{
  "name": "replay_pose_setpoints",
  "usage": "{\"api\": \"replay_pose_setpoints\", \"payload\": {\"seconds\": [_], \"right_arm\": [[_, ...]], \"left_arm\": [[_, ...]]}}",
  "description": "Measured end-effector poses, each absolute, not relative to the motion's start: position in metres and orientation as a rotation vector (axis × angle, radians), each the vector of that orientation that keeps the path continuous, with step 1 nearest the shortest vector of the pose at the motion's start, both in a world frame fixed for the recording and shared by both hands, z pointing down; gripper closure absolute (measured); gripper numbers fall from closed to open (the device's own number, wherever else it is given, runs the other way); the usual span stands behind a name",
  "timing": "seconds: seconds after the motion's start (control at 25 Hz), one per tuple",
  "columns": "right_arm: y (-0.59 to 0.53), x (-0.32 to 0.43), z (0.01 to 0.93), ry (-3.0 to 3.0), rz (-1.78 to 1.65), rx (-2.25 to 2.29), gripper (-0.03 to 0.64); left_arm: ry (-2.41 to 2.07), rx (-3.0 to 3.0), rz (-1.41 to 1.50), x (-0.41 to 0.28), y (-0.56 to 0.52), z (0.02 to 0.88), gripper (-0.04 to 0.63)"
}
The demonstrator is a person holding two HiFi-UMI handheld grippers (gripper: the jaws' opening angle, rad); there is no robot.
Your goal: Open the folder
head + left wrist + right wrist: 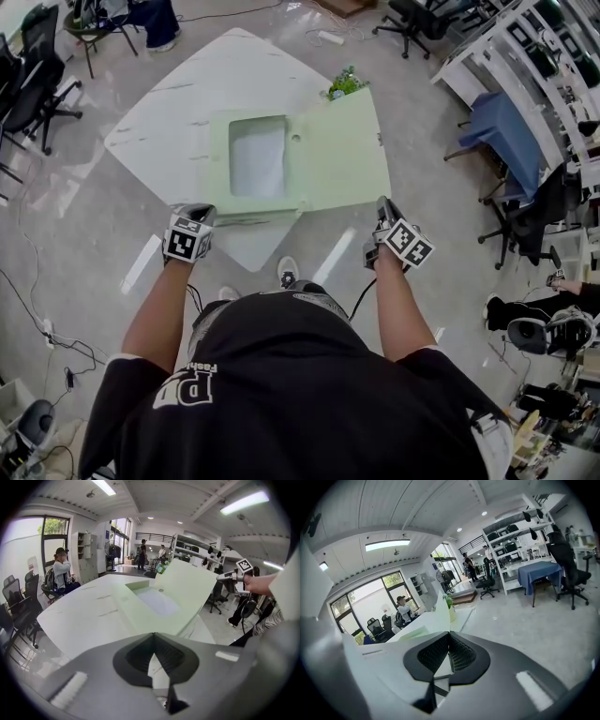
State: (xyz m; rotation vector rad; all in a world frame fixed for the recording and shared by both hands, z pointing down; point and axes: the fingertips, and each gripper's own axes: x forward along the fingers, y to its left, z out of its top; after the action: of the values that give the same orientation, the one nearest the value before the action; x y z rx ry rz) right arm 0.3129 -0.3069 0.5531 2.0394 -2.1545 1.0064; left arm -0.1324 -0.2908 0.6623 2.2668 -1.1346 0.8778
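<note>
Lying on the white table point(178, 112), the pale green folder point(337, 150) sits in front of us, its windowed half flat on the left and its right-hand cover tilted up. We have the right gripper point(382, 204) closed on that cover's near right corner. Our left gripper point(200, 211) has its jaws together at the folder's near left corner; we cannot tell whether they pinch the edge. A small green plant point(344, 82) stands just beyond the folder's far edge. Far right, a blue-draped table point(502, 131) stands near office chairs point(525, 220).

Bright, even; ceiling strip lights point(244, 502), fisheye warp, dark corners.
</note>
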Motion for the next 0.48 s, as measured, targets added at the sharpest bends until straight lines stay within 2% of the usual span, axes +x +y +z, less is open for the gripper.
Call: {"api": "replay_pose_setpoints", "payload": {"seconds": [0.48], "right_arm": [[-0.312, 0.346, 0.594, -2.049, 1.125, 2.080, 0.612]], "left_arm": [[-1.144, 2.258, 0.875, -0.132, -0.292, 0.663, 0.545]]}}
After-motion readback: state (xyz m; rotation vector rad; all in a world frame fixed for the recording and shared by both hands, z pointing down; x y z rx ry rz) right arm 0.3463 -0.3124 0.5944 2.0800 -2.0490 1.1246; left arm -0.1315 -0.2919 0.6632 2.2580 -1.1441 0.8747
